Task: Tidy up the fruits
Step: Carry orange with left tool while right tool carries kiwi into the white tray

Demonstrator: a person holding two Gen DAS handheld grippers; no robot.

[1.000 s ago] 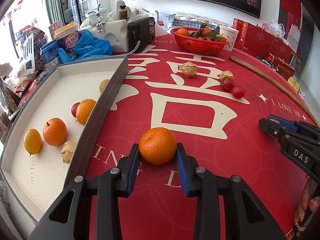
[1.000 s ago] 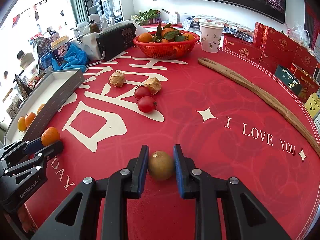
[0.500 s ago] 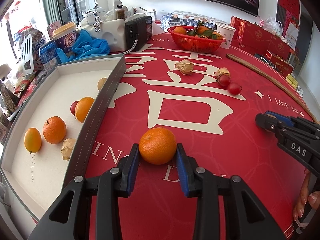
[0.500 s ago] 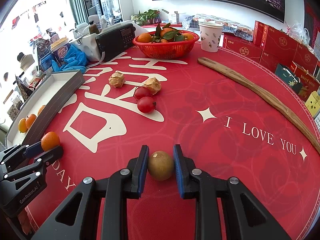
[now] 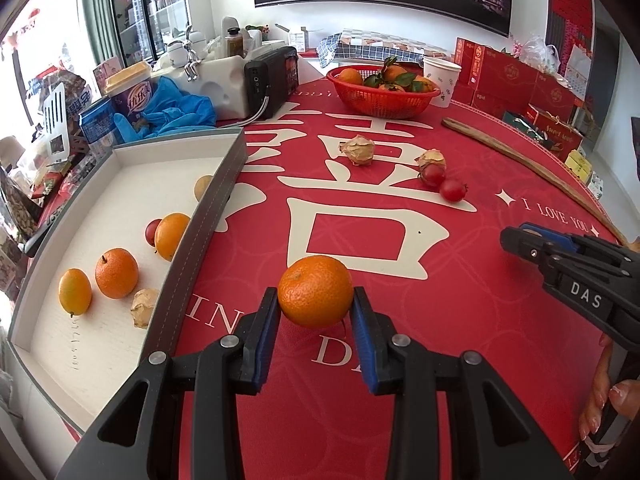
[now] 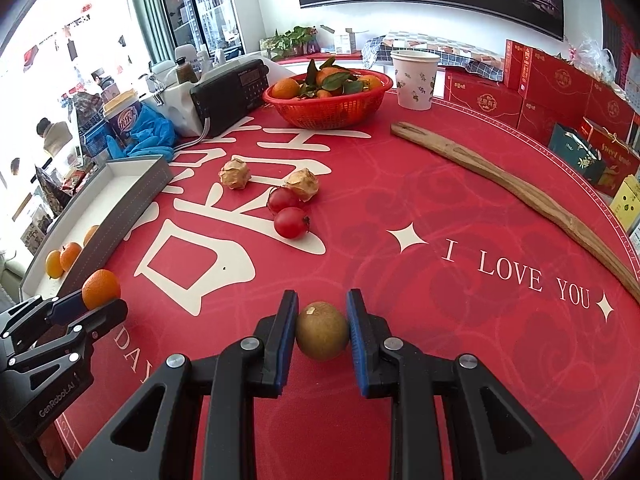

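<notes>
I have a fruit in each hand. My left gripper [image 5: 315,322] is squeezed on an orange [image 5: 315,291], with a blue pad pressing each side of it. My right gripper [image 6: 322,330] is squeezed tight on a small brown fruit [image 6: 322,330].

Both fruits sit between the pads just above the red cloth [image 5: 460,280]; I cannot tell if they touch it.

The tray [image 5: 208,216] is where I think they should go. It lies to the left of my left gripper, with its grey wall just beside the orange. So the left hand is much nearer, and the orange only needs a short trip up and over that wall. The right hand is well apart from the tray, and the left gripper is between them, so I think the left should go first.

The tray already has a few fruits: three orange ones [image 5: 116,273], a red one [image 5: 152,232], a papery husk fruit [image 5: 144,307] and a pale one [image 5: 203,188] by the wall. The near fruits lie just over the wall, so I would set the orange down in a bare white spot.

Still out on the cloth are two tomatoes [image 6: 291,222] and two husk fruits [image 6: 235,174]. A red basket [image 6: 332,110] of oranges, a cup [image 6: 414,79] and a long stick [image 6: 516,196] are farther back, out of the way.
</notes>
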